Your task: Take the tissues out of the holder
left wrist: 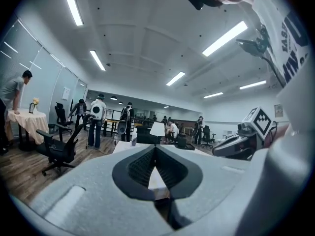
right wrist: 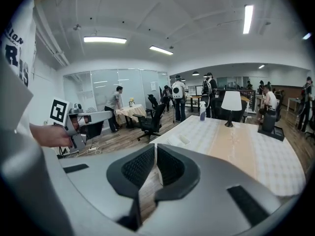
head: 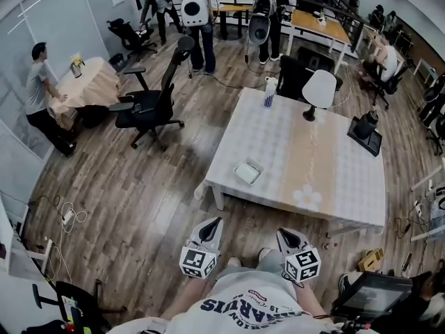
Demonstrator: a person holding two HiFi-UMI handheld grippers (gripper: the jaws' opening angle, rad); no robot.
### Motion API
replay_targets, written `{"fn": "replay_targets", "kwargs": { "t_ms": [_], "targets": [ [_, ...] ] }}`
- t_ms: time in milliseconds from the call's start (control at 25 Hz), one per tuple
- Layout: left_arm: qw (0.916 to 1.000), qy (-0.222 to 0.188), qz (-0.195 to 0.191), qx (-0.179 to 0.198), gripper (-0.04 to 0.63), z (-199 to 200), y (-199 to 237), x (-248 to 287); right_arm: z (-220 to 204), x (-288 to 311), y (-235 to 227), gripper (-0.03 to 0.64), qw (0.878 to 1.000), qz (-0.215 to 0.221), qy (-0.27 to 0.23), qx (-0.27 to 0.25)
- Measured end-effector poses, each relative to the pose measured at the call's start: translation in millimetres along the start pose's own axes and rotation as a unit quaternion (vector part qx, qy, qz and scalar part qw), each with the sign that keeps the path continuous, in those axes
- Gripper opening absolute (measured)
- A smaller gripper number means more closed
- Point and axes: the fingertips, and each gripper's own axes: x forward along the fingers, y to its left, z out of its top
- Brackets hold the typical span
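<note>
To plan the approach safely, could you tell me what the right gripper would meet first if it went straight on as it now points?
Probably the near edge of the white table, just short of the shallow white tray. Nothing nearer shows ahead of the right gripper, though depth is unclear.

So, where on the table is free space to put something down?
Most of the table is bare: from the tissue holder near its left edge across the beige runner to the right edge. The far side is fuller: spray bottle, lamp, a black device.
</note>
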Motion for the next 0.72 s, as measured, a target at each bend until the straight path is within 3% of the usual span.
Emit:
{"fn": "replay_targets", "kwargs": {
  "t_ms": [200, 560, 720],
  "targets": [
    [1.0000, -0.002, 0.006, -0.005, 0.003, 3.2, 12.1, 13.8, 6.2, 8.1, -15.0, 0.009, 1.000, -0.010, 0.003, 0.002],
    [0.9992, 0.017, 0.034, -0.013, 0.003, 4.2, 9.4, 40.5, 37.2, 63.5, -43.5, 0.009, 0.999, 0.042, -0.008, -0.008],
    [0.9988, 0.018, 0.045, 0.001, 0.003, 18.9, 18.6, 63.6, 58.2, 95.3, -61.1, 0.010, 0.998, 0.062, -0.026, -0.002]
  ]
}}
